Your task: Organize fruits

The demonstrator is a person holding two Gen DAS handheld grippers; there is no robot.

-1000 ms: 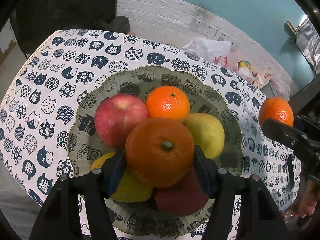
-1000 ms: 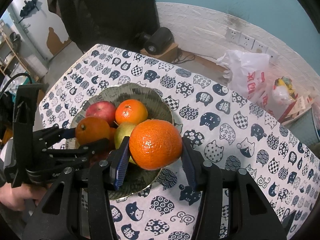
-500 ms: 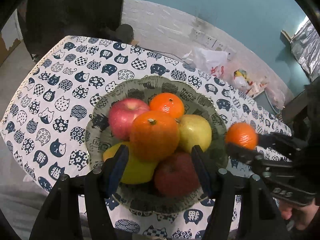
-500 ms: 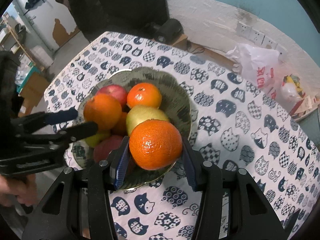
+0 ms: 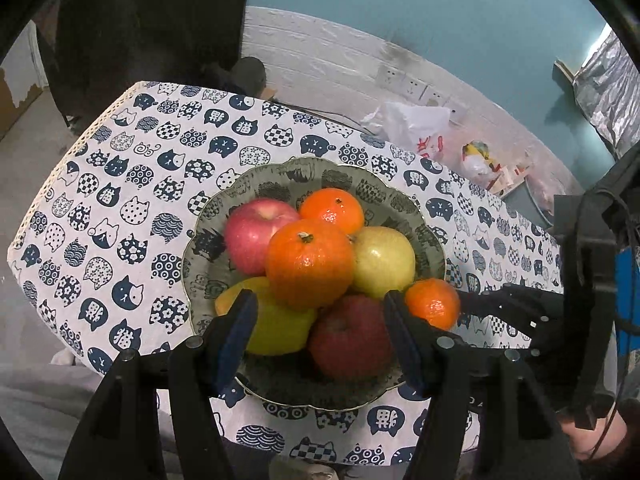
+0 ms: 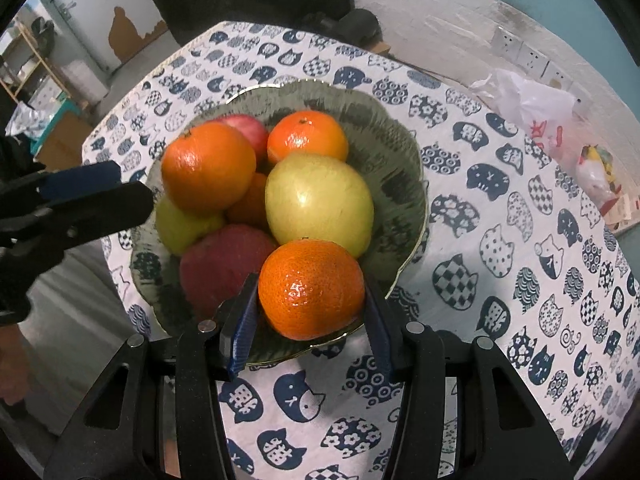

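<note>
A grey-green scalloped bowl (image 5: 304, 168) holds a pile of fruit. A red apple (image 5: 256, 236) and a small orange (image 5: 332, 210) lie at the back, a yellow-green fruit (image 5: 382, 260) at the right. A yellow fruit (image 5: 272, 328) and a dark red apple (image 5: 352, 336) lie in front. A big orange (image 5: 310, 264) rests on top. My left gripper (image 5: 320, 312) hovers open above the front fruit, its pads touching nothing. My right gripper (image 6: 310, 286) is shut on another orange (image 6: 310, 288), low over the bowl's near rim (image 6: 392, 140) beside the dark red apple.
The bowl stands on a tablecloth (image 5: 132, 208) printed with cat faces, whose left and near edges drop off close by. Beyond the far edge are a white plastic bag (image 5: 408, 124), wall sockets (image 5: 400, 82) and a dark object (image 6: 356, 26) on the floor.
My left gripper has lifted back off the big orange, which stays on top of the pile. My right gripper has come down and in, bringing its orange to the bowl's rim.
</note>
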